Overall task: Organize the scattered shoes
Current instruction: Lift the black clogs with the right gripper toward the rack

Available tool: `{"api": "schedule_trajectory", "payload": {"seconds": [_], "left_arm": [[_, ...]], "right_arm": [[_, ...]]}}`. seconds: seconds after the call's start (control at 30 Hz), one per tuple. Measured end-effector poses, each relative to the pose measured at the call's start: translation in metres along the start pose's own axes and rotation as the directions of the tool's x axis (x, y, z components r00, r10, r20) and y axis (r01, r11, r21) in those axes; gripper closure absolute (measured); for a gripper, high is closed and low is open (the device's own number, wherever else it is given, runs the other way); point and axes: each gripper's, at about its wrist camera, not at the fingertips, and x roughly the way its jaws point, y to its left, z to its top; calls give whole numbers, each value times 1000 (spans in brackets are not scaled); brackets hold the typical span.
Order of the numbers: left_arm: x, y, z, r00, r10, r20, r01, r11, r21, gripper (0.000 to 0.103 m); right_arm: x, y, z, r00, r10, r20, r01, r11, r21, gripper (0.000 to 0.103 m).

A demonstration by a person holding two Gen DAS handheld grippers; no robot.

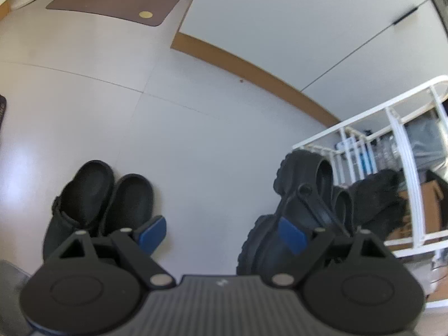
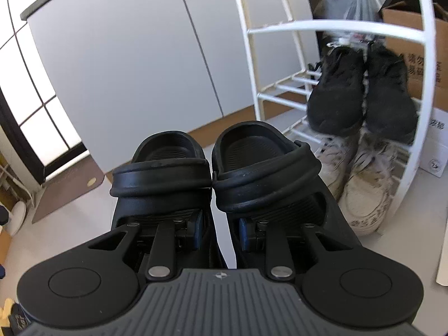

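My right gripper is shut on a pair of black strap clogs, pinching their two inner side walls together. The pair hangs off the floor, heels toward me, in front of a white wire shoe rack. From the left wrist view the same lifted clogs show at the right beside the rack. My left gripper is open with nothing between its blue pads. It hovers over bare floor, with a second pair of black clogs side by side on the floor at its left.
Black sneakers sit on a rack shelf, with white sneakers below them. Cardboard boxes stand behind the rack. White cabinet doors with a brown baseboard run along the wall. A brown mat lies farther off.
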Motion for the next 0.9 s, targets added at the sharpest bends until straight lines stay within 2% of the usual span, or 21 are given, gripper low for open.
{"api": "schedule_trajectory", "payload": {"seconds": [0.13,0.37,0.67,0.8,0.9], "left_arm": [[-10,-11,-2,999,-43,-2,43,999,27,13],[-14,-14,-6,999,-50,13,50,998,28,13],[-25,-13,-10,999,-36,26,35,999,32,13],[-26,-14,-11,998,-57,6,57,998,31,13],[-33,-21,-13,997,-66,29,64,996,68,13]], "right_arm": [[-22,-8,14,1000,8,12,-9,999,38,75],[-51,-11,32,1000,17,16,-18,999,39,75],[-89,-6,64,998,34,44,-33,999,-21,75],[-105,-3,78,998,27,58,-25,999,-40,75],[-113,-3,92,998,41,52,-39,998,-47,75]]}}
